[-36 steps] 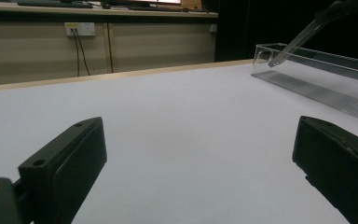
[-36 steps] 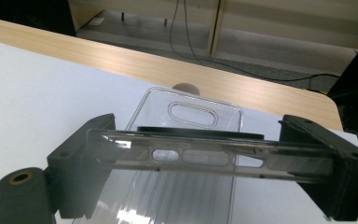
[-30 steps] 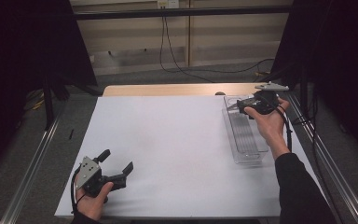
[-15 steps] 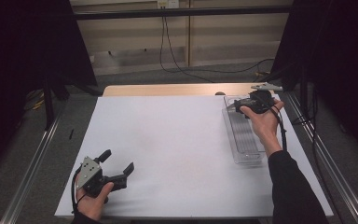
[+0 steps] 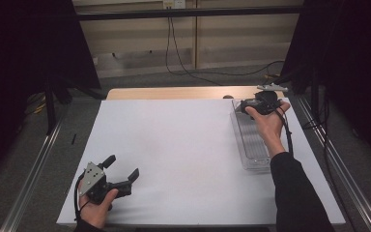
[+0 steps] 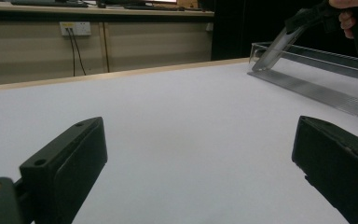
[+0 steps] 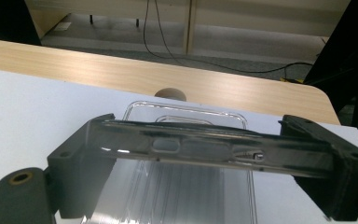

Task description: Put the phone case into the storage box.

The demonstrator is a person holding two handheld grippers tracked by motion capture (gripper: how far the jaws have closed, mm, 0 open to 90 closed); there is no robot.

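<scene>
Two small shifts since a second ago: my right hand (image 5: 265, 121) has carried the right gripper (image 5: 245, 105) a little farther along the table and slightly inward, and that forearm now lies straighter. My left gripper (image 5: 123, 166) has not moved; it sits near the table's near left corner.

My left jaws stand wide apart with nothing between them, only bare white sheet (image 5: 183, 145) under the gap. My right jaws are also set wide, but they are closed against the two ends of a clear case (image 7: 205, 149), which spans the whole gap between them. Cut-outs show along its upper edge. From the left gripper view the case tilts down from the gripper, its lower end at the far end of the tray.

The clear tray (image 5: 251, 162) lies lengthwise near the right edge of the sheet, ribbed on its floor. I can see nothing in it besides the lower end of the case at its far end.

Beyond the sheet a strip of bare wooden tabletop (image 5: 174, 93) runs along the far edge, with a small round grey knob (image 7: 170, 93) just past the tray's far end. The whole middle of the sheet between my two grippers is open. The tray's right wall is close to the sheet's right edge, and metal rails (image 5: 34, 169) run along both sides below the table.
</scene>
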